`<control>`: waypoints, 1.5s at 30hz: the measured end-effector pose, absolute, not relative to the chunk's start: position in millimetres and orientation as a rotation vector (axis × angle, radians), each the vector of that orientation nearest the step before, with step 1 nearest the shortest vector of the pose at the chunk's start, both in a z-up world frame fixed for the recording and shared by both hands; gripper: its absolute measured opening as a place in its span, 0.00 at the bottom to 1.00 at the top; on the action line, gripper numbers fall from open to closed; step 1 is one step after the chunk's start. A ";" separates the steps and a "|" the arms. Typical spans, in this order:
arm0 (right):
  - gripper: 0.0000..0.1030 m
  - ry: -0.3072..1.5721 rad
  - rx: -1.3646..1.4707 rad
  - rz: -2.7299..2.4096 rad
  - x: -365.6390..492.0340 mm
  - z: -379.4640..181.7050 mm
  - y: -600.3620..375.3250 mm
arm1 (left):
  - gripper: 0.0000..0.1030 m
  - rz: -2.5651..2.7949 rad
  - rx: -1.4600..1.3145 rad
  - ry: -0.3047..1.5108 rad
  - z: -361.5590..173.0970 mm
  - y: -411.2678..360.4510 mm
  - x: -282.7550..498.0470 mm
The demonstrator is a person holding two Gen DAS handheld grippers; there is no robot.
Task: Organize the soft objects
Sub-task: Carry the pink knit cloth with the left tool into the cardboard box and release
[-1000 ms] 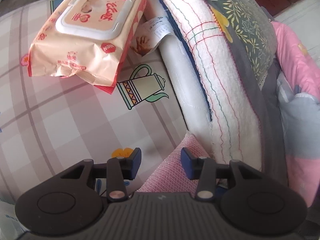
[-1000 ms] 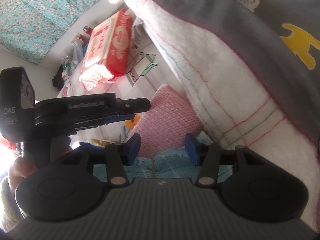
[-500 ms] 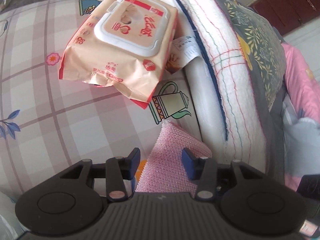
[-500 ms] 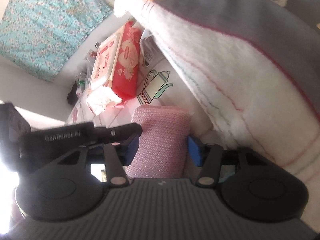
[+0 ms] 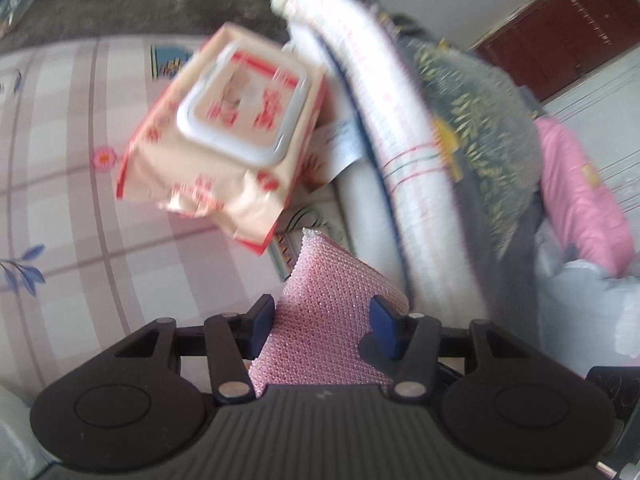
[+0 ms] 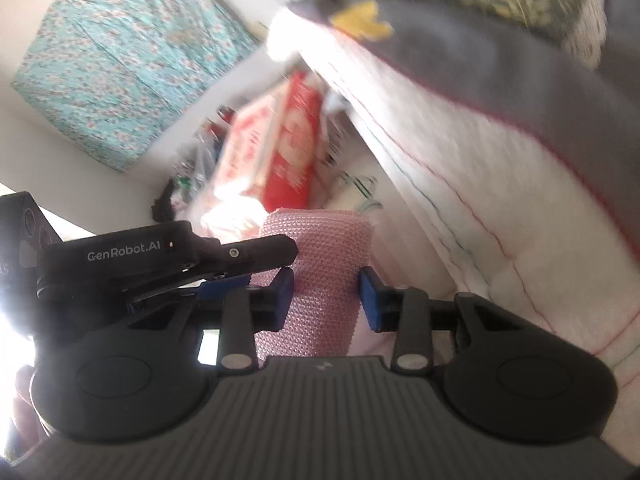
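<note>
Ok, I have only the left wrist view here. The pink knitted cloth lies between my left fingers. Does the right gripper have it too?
Observer: Yes. In the right wrist view the right gripper is closing, and the pink knitted cloth is pinched between its blue pads.
Operator: Where is my left gripper, seen from that side?
Observer: The left gripper comes in from the left of that picture, with its tip at the cloth's left edge. Its jaws are opening.
Operator: Is anything behind the wet wipes pack?
Observer: Yes. Behind the wet wipes pack, a teal floral fabric covers part of the white wall.
</note>
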State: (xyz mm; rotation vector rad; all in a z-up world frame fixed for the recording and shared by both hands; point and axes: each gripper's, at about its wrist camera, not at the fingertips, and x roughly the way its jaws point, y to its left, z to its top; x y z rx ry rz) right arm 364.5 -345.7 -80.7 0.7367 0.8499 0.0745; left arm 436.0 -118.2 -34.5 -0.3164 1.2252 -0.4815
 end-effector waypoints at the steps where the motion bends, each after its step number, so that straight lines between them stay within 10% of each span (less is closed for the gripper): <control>1: 0.34 0.831 0.733 0.078 362.1 -72.6 -345.0 | 0.51 -0.488 -0.322 1.204 -26.2 -117.2 433.9; 23: 0.33 0.624 0.547 0.400 253.4 92.1 -193.3 | 0.51 -0.354 -0.412 0.833 133.9 56.8 279.7; 45: 0.33 1.162 0.548 0.820 302.7 1.1 158.4 | 0.51 0.303 -0.554 0.904 38.2 358.8 237.4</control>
